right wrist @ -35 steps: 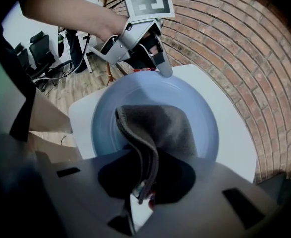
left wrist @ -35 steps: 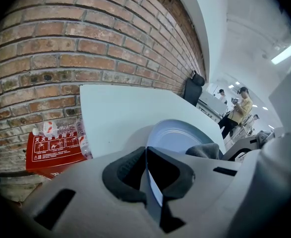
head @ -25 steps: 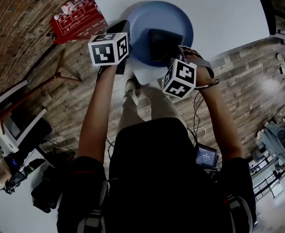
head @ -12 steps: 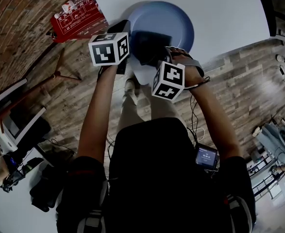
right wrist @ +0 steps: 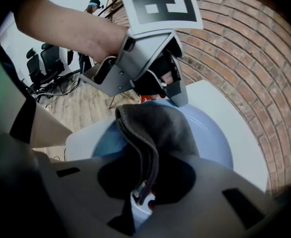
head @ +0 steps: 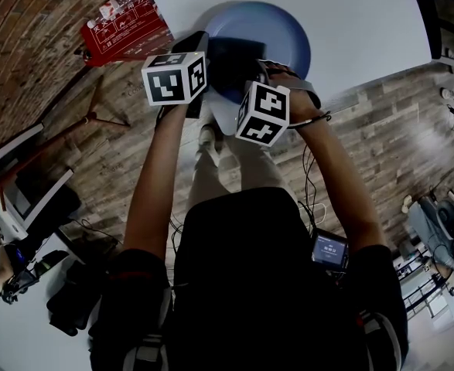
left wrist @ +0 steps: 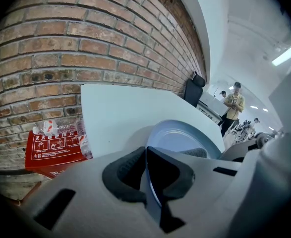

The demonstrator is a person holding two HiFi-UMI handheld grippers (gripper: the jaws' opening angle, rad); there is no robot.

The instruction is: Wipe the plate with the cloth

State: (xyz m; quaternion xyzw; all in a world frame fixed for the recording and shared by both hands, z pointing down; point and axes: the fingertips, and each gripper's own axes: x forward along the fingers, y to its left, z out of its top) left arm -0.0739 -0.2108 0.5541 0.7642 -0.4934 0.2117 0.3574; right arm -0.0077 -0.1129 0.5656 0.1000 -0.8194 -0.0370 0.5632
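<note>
The white table (head: pixel 350 22) fills the top of the head view, with the blue plate (head: pixel 288 37) at upper centre, near the table's edge. The left gripper (left wrist: pixel 146 155) is clamped on the plate's rim, steadying it. The dark cloth (right wrist: pixel 157 125), pinched in the right gripper (right wrist: pixel 144 192), has slid within the last second from the plate's middle to its left side, beside the left gripper. That suggests a wiping stroke under way.
</note>
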